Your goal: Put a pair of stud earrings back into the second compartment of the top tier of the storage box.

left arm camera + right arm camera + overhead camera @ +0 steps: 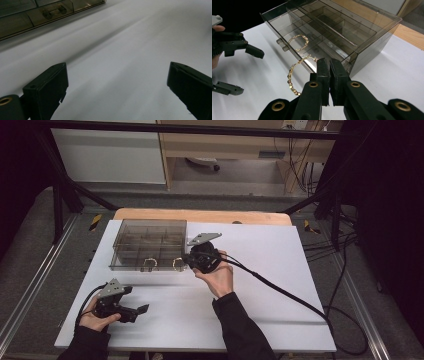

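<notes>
Right claw: jaws pressed shut, maybe pinching the gold hoop; the grip spot was hidden.
Gold hoop: just in front of the smoky box on the white worktop.
Left claw: wide open, holding nothing, well apart.
Second hoop: inside the box.

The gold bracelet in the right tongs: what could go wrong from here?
1. The right tongs, shut, pinch the gold bracelet only at one end; the loose chain hangs free and might slip out.
2. It hangs right by the smoky plastic organizer box, so the links may catch on its front edge.
3. The left tongs rest open, away from the box, which might slide if pushed.
</notes>
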Available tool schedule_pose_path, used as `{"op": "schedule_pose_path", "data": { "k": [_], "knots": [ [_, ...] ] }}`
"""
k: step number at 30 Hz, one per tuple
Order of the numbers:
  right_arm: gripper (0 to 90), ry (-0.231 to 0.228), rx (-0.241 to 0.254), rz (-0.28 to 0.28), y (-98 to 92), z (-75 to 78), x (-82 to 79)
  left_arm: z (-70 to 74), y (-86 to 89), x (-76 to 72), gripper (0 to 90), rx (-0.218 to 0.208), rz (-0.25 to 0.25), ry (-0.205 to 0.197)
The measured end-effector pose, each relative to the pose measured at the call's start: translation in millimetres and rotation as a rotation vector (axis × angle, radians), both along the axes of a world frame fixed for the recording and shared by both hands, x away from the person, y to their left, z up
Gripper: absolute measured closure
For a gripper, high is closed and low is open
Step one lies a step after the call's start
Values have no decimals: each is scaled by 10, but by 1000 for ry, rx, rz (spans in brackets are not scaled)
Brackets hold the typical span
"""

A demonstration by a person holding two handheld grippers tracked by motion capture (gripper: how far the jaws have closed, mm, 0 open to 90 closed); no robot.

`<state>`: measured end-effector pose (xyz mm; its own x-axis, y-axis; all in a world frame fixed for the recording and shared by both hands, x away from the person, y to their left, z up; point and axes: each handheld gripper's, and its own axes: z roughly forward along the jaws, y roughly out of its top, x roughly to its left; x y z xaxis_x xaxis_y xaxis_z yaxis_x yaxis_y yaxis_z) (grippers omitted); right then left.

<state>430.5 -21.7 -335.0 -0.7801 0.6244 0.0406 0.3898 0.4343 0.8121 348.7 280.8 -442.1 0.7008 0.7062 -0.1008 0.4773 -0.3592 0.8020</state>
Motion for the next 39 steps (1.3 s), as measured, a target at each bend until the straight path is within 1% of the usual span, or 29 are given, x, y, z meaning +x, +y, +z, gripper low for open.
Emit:
{"op": "schedule_pose_path", "data": {
  "k": [20,28,39],
  "knots": [
    [874,-18,-4,9,247,57,61,7,6,-1,33,-5,0,-1],
    [874,-21,-4,16,328,54,80,7,5,-1,33,-4,0,-2],
    [874,-18,0,12,438,34,133,7,5,0,33,-5,-1,-2]
  ]
}}
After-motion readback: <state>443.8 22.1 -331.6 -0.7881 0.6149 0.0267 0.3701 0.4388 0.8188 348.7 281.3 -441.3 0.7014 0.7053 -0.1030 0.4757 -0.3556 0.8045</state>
